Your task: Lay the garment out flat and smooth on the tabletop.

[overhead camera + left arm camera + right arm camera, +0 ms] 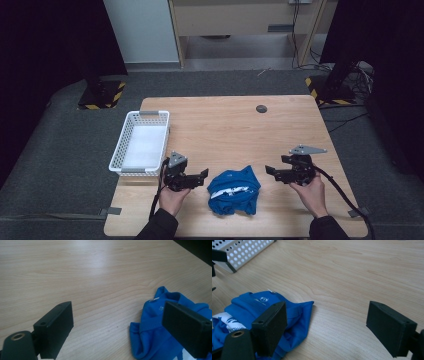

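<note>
My left claw point(203, 174) released, empty | my right claw point(270, 170) released, empty | crumpled blue fabric garment point(234, 190) on light wooden table point(225, 125), between both claws, left slightly nearer

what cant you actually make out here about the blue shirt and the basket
- Blue shirt: crumpled, so its folds hide its shape and full white print, high view.
- Its near part: behind the right gripper fingers, right gripper view; cut by the frame edge, left gripper view.
- Its small logo: too small to read.
- White basket: cut off at the corner, right gripper view.
</note>
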The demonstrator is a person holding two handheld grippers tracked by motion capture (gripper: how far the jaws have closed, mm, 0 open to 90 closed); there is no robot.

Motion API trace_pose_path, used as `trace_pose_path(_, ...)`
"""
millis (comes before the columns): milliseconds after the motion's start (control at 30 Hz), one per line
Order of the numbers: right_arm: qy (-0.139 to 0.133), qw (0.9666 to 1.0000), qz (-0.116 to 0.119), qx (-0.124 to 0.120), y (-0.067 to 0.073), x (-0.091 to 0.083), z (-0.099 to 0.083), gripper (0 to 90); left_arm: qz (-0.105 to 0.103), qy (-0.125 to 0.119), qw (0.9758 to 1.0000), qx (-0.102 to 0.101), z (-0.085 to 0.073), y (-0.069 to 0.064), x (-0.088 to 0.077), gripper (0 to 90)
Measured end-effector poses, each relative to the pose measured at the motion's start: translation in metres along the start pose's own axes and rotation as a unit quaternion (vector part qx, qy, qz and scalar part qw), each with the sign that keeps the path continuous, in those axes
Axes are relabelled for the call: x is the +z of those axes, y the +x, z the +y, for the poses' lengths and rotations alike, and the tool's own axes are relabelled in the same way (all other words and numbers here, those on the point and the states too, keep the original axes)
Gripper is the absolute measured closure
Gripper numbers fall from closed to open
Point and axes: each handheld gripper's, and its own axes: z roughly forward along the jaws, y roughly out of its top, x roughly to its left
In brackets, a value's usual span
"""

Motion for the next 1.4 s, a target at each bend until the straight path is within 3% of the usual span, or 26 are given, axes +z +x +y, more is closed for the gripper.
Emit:
trace_pose_path(133,0.005,0.9999,0.005,-0.009,0.006,0.007,0.002,17.3,-0.003,0.008,0.9999,0.006,0.000,-0.002,0.005,10.6)
trace_pose_path(233,0.000,0.9998,0.019,0.002,0.008,0.011,0.003,18.0,-0.006,0.012,0.9998,0.013,-0.001,-0.005,0.008,11.1)
trace_pose_path(433,0.008,0.9997,0.017,-0.013,0.015,0.019,0.003,18.5,-0.013,0.023,0.9994,0.022,-0.004,-0.008,0.012,12.2)
trace_pose_path(600,0.015,0.9996,0.022,-0.014,0.017,0.024,-0.001,19.7,-0.020,0.039,0.9990,0.011,-0.012,-0.009,0.019,13.8)
trace_pose_path(800,0.025,0.9991,0.032,-0.009,0.021,0.033,-0.006,20.7,-0.020,0.056,0.9980,0.021,-0.017,-0.011,0.026,16.3)
trace_pose_path(1033,0.042,0.9985,0.035,-0.010,0.023,0.043,-0.012,24.0,-0.029,0.067,0.9972,0.014,-0.021,-0.010,0.032,18.2)
trace_pose_path(1400,0.067,0.9965,0.049,-0.014,0.026,0.053,-0.020,30.9,-0.050,0.085,0.9951,0.009,-0.027,-0.011,0.038,28.5)
